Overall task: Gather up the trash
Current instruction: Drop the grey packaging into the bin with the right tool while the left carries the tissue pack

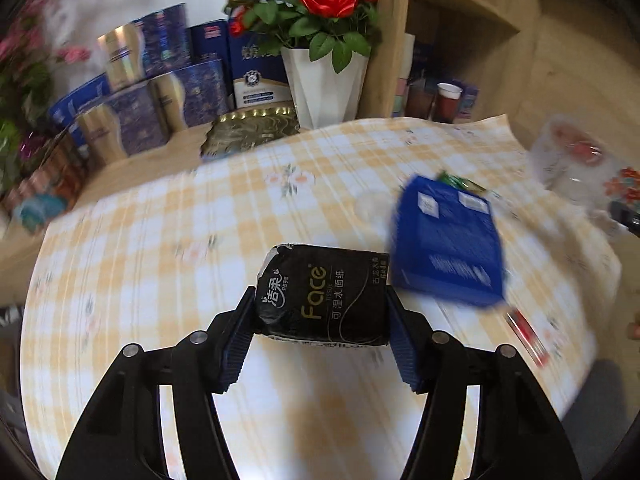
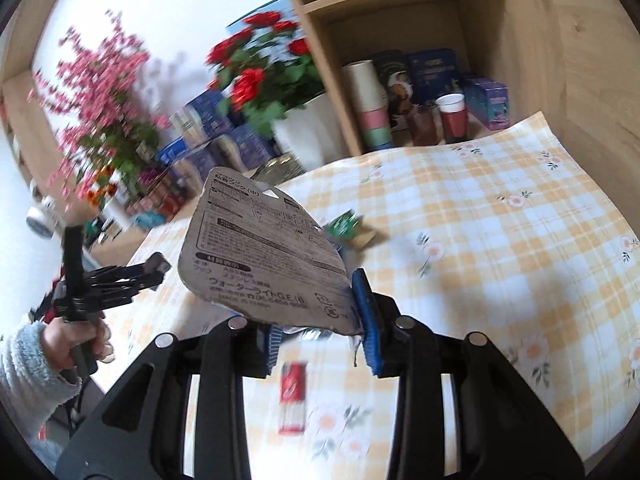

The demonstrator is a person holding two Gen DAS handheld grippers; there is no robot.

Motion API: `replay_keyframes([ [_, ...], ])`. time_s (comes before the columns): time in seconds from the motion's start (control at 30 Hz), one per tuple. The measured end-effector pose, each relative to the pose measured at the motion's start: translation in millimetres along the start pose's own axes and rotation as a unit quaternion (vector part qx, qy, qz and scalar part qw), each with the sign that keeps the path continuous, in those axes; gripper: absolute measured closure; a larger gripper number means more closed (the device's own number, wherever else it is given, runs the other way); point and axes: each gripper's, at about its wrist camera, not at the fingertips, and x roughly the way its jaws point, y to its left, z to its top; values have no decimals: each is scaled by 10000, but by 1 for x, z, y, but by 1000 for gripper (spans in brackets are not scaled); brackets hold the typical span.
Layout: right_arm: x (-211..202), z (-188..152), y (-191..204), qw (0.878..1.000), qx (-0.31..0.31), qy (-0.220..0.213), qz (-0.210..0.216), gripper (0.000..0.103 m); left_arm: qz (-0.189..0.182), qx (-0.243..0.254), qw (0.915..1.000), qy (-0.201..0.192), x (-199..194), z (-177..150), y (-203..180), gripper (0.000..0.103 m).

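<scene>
My left gripper is shut on a black tissue pack marked "Face", and its blue pads press both ends of the pack above the checked tablecloth. In the right wrist view my right gripper is shut on the lower edge of a grey printed packaging card, which tilts up to the left. A blurred blue pack shows to the right of the tissue pack. A green wrapper and a red-and-white packet lie on the cloth. A hand in a pale fuzzy sleeve carries the left gripper at the table's left edge.
A white vase of red roses stands at the back beside stacked blue-and-gold boxes. Pink flowers fill the far left. A wooden shelf holds paper cups and small boxes. A clear bag sits off the table's right edge.
</scene>
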Motion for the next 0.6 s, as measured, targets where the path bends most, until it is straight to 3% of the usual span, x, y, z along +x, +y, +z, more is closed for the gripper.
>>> replay_keyframes([
  [0.33,-36,-58,36,9974,178,383,576,68,-281,-341,9988,-233,-106,-116,-35,43],
  [0.6,-43,-119,70,9837,32,1388,1145,68,-464,-1015,9932,-321,-144,-177,-50,43],
])
